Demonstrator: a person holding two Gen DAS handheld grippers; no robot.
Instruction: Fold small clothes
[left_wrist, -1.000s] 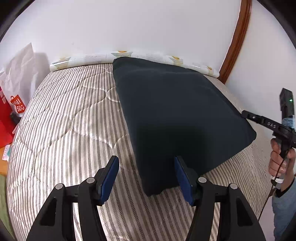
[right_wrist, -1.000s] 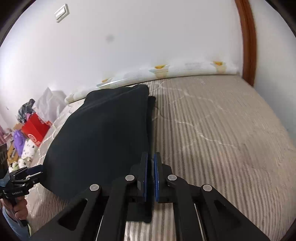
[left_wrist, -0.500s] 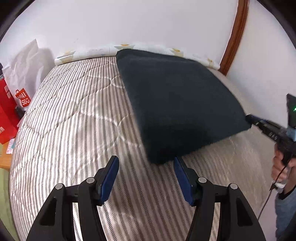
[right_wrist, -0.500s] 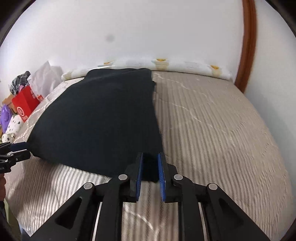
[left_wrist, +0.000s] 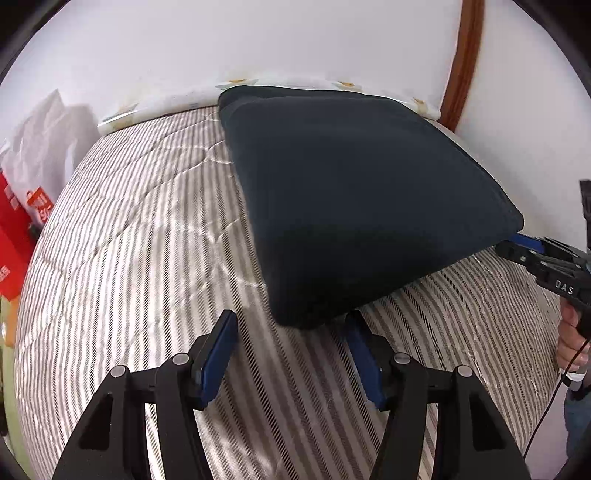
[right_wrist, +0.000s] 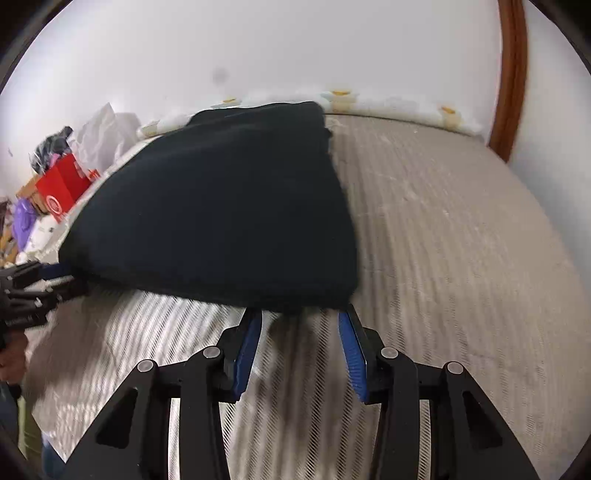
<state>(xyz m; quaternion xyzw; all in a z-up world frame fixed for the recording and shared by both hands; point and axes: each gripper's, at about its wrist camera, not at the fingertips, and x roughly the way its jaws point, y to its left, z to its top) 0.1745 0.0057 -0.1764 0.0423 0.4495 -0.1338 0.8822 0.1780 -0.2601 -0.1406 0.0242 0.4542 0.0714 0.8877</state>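
Both claws (left_wrist: 290, 325) (right_wrist: 301, 325) open, garment (left_wrist: 362, 206) unheld.

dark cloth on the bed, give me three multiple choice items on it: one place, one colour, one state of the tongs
1. Where does the dark cloth lie?
A. on the striped bed
B. in the red bag
C. on the floor
2. What colour are the pads of the tongs?
A. red
B. blue
C. white
3. How do the right tongs stand?
A. clamped on the cloth
B. holding a bag
C. apart, nothing pinched

Answers: 1 A, the cloth rests flat on the stripes. 2 B, the pads show blue. 3 C, the jaws are opening, with the cloth's corner just ahead of them.
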